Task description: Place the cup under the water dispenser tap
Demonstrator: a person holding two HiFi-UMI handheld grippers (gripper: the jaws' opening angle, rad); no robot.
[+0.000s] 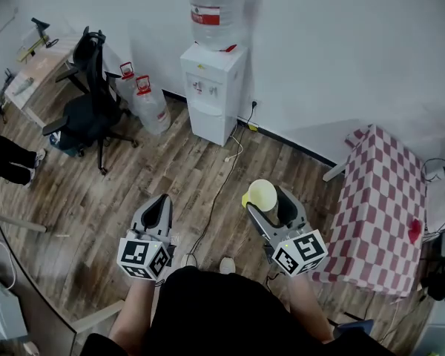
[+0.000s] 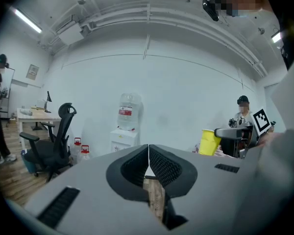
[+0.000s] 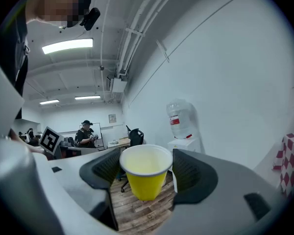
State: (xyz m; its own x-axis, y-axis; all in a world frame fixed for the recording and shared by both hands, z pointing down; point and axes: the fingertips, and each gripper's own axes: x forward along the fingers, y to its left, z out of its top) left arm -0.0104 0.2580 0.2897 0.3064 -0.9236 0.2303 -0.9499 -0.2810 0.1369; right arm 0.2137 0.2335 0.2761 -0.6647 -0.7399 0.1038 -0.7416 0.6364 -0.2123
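Observation:
A yellow paper cup [image 1: 262,194] hangs upright over the wooden floor, with my right gripper [image 1: 270,203] shut on it, one pad against each side of the rim. The right gripper view shows the cup [image 3: 146,173] empty between the pads [image 3: 192,173]. Across the room a white water dispenser [image 1: 211,87] with a large bottle on top stands against the wall; it also shows far off behind the cup [image 3: 186,143]. My left gripper [image 1: 158,208] is beside the right one, shut on nothing, its tips meeting [image 2: 148,153].
A black office chair [image 1: 89,110] and two spare water bottles [image 1: 150,102] stand left of the dispenser. A red-checkered table [image 1: 382,206] lies close on the right. A cable [image 1: 222,176] runs across the floor toward the dispenser. A person's leg [image 1: 7,162] shows at far left.

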